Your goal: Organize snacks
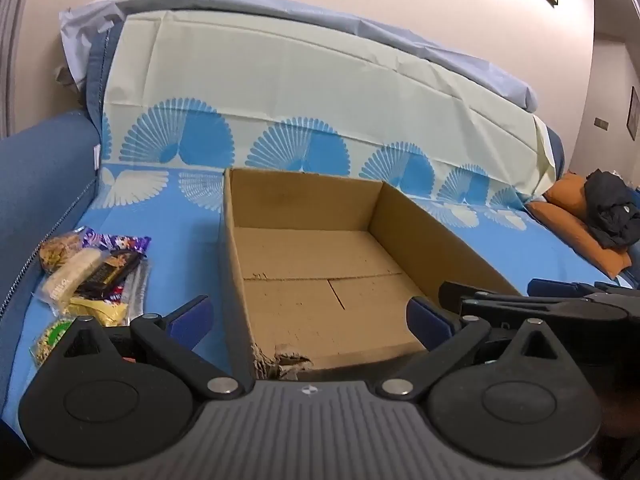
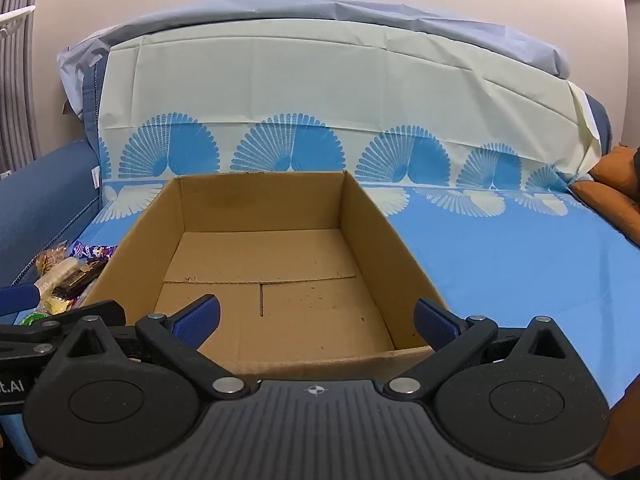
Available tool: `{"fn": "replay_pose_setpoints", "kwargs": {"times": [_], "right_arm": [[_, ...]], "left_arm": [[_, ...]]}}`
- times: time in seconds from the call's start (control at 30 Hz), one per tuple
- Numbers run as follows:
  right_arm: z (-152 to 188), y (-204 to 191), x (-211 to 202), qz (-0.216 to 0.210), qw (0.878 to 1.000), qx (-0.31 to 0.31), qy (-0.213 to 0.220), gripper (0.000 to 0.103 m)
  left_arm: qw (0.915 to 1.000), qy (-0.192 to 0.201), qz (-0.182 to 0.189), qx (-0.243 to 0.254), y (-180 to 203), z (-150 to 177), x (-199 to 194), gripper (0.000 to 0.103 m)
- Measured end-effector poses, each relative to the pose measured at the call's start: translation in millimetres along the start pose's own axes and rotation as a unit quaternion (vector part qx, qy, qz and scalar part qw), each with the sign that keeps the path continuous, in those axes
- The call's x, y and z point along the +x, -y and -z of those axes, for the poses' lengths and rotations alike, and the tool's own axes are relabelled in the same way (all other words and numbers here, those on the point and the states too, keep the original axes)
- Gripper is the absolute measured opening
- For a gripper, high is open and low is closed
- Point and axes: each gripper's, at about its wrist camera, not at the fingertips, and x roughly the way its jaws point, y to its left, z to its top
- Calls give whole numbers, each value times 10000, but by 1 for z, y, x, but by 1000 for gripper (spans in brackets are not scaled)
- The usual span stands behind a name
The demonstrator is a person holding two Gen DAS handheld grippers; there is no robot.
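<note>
— Both grabbers, the left gripper point(image 1: 310, 322) and the right gripper point(image 2: 316, 320), have fingers wide apart, holding nothing.
— Where are the snacks point(image 1: 90, 272)?
— Piled on the blue sheet point(image 1: 176, 232), just left of the cardboard box point(image 2: 280, 208).

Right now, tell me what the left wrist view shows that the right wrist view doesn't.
Left only: the torn front corner of the cardboard box, the dark clothing on the orange cushion, and the whole snack pile. Right only: a grey curtain at the left edge. Both: the empty box, the blue patterned sheet, and both claws open.
</note>
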Motion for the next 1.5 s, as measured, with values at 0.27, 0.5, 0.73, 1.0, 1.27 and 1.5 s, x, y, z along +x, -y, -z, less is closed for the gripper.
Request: {"fn": "replay_pose_setpoints", "kwargs": {"times": [0.27,0.5,0.73,1.0,1.27,1.5], "right_arm": [[-2,1,2,-71,9999,18,-115,102],[-4,6,6,-128,9995,138,-248,102],[0,4,7,-68,9996,110,-257,102],[1,5,6,-96,9996,127,-234,100],[2,4,6,-97,9997,119,-209,97],[2,4,5,-121,9997,121,-189,94]], "left_arm": [[9999,-83,-24,-64,0,-4,1,103],[9996,-229,-150,-69,2,-6,4,103],[9996,-205,-206,67,8,-7,4,103],[9998,-152,-60,92,10,-7,1,103],[9997,-177,-50,169,12,-7,1,103],[9994,-313,128,76,7,-6,5,103]]}}
